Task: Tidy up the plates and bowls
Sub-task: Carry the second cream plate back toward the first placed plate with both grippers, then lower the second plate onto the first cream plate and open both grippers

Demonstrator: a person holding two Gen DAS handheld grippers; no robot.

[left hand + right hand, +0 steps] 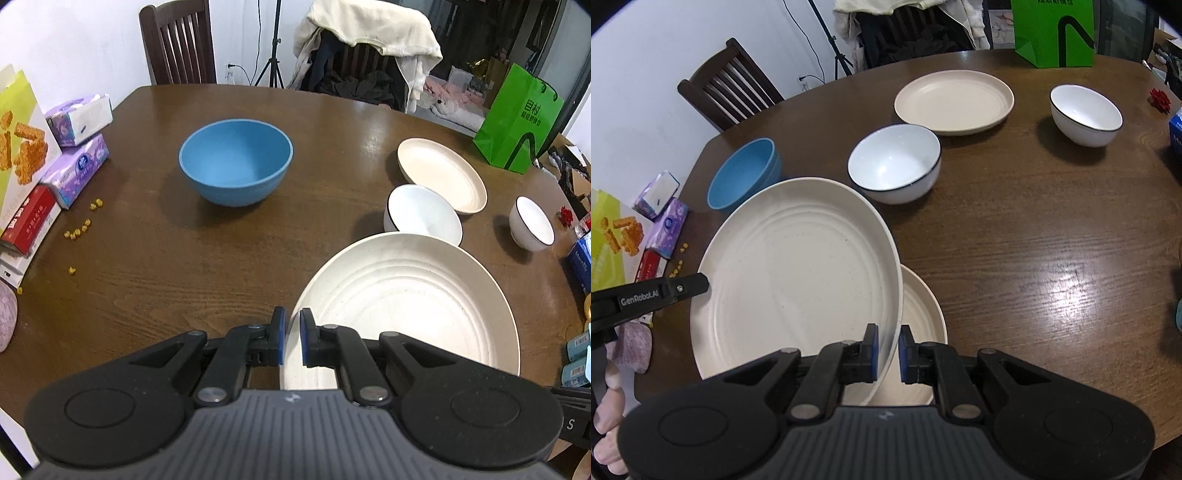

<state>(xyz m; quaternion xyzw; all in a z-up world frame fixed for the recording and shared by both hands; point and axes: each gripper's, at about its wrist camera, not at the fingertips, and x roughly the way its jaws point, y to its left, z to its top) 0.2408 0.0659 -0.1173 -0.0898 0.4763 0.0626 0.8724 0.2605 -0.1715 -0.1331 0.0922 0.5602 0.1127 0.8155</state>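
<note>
both grippers pinch one large cream plate (798, 273) by its thin rim: the left gripper (291, 338) at nine o'clock, the right gripper (888, 352) at four. it hangs tilted above a second plate (921, 314) on the tabletop (1034, 229). it looks light, stiff and slick, so opposite rim holds suit it.

Left wrist view: close above desk (155, 258), angled steeply down, facing chair (177, 44). Right wrist view: same tilt, further right. Both share large plate (406, 295), blue bowl (236, 162), white bowls
</note>
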